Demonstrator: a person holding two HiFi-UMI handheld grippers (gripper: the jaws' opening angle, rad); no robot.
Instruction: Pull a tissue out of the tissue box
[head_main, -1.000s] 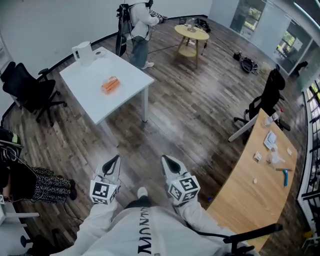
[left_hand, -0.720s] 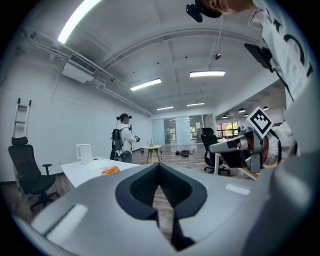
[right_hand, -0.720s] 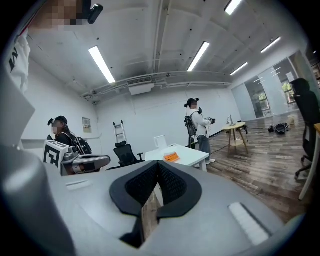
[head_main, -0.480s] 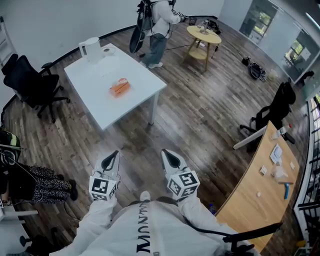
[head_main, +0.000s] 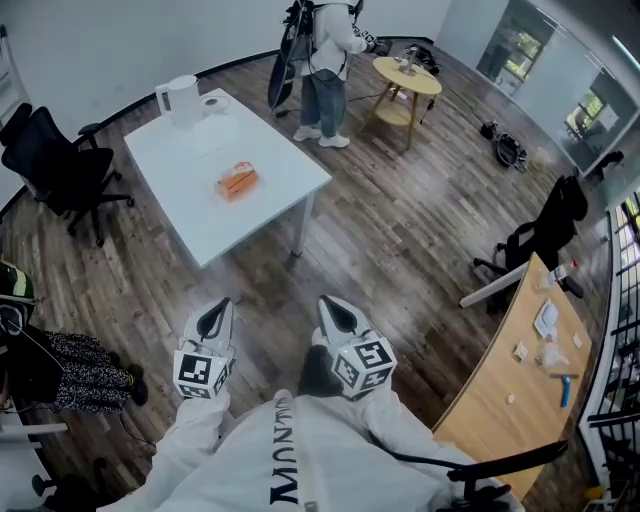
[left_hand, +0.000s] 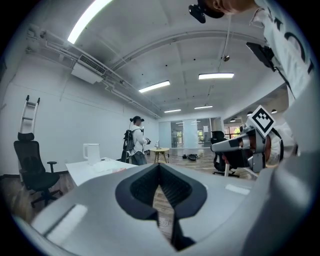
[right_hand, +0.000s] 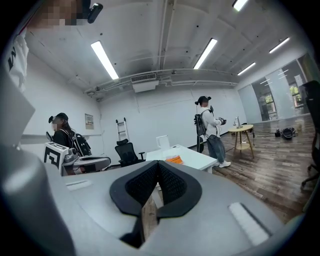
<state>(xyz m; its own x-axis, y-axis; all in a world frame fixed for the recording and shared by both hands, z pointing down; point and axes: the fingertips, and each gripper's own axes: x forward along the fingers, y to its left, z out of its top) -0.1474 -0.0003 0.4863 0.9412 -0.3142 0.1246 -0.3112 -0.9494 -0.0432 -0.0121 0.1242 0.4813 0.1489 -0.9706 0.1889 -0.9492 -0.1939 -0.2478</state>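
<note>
An orange tissue box (head_main: 237, 181) lies on the white table (head_main: 270, 200) far ahead of me; it also shows small in the right gripper view as the tissue box (right_hand: 174, 160) on that table (right_hand: 192, 159). My left gripper (head_main: 214, 318) and right gripper (head_main: 335, 310) are held side by side in front of my body, over the wooden floor, well short of the table. Both point forward, nearly level. Each pair of jaws is shut with nothing between the pads. The left gripper view looks over its shut tips (left_hand: 160, 166) at the table (left_hand: 87, 170).
A white kettle (head_main: 183, 100) and a paper roll (head_main: 211, 101) stand at the table's far end. A person (head_main: 325, 50) stands beyond it by a round wooden table (head_main: 405, 75). Black chairs (head_main: 50, 160) are at the left, another chair (head_main: 545, 225) and a long wooden desk (head_main: 520, 390) at the right.
Both grippers and I have moved forward across the floor, and the table sits a little nearer. The person at the back has stepped toward the round table.
</note>
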